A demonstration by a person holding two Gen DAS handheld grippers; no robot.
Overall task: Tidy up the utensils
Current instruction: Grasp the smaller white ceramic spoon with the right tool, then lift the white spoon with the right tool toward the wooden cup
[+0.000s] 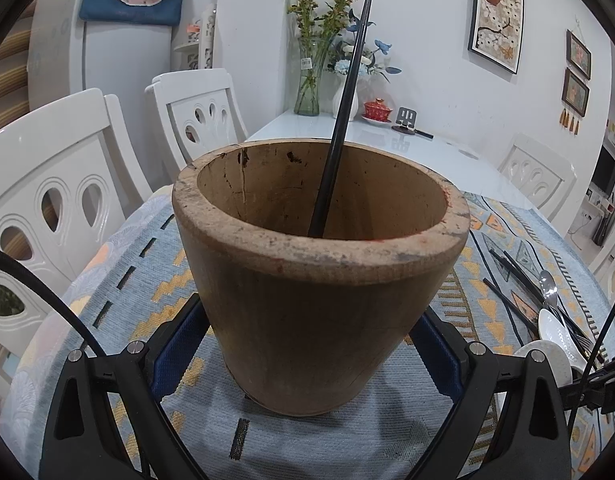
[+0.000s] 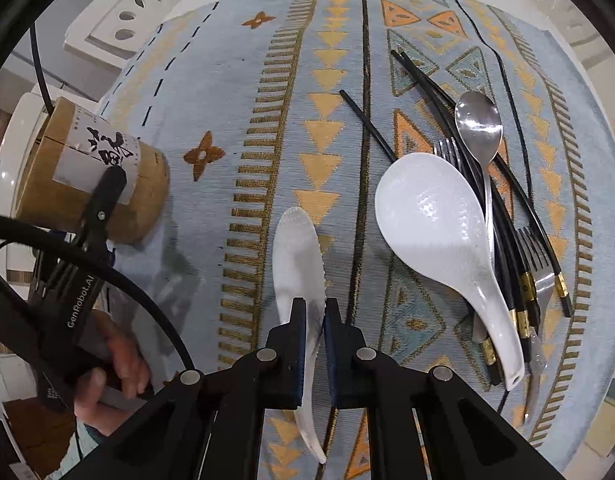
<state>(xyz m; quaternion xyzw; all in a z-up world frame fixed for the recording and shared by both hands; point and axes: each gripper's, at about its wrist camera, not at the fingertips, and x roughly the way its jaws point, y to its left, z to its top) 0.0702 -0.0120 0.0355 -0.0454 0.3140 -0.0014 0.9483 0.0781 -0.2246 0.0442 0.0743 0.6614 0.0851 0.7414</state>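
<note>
Right gripper [image 2: 315, 316] pinched nearly shut on white serrated spatula [image 2: 297, 256], gripped mid-length; long axis in line with fingers, blade pointing away, handle trailing back under the jaws. Wooden holder [image 2: 93, 172] off to the left across patterned cloth [image 2: 211, 92], well apart. Left gripper [image 1: 307, 344] clamped wide around same holder, one black chopstick [image 1: 343, 120] standing inside. Remaining utensils heaped to the right.
</note>
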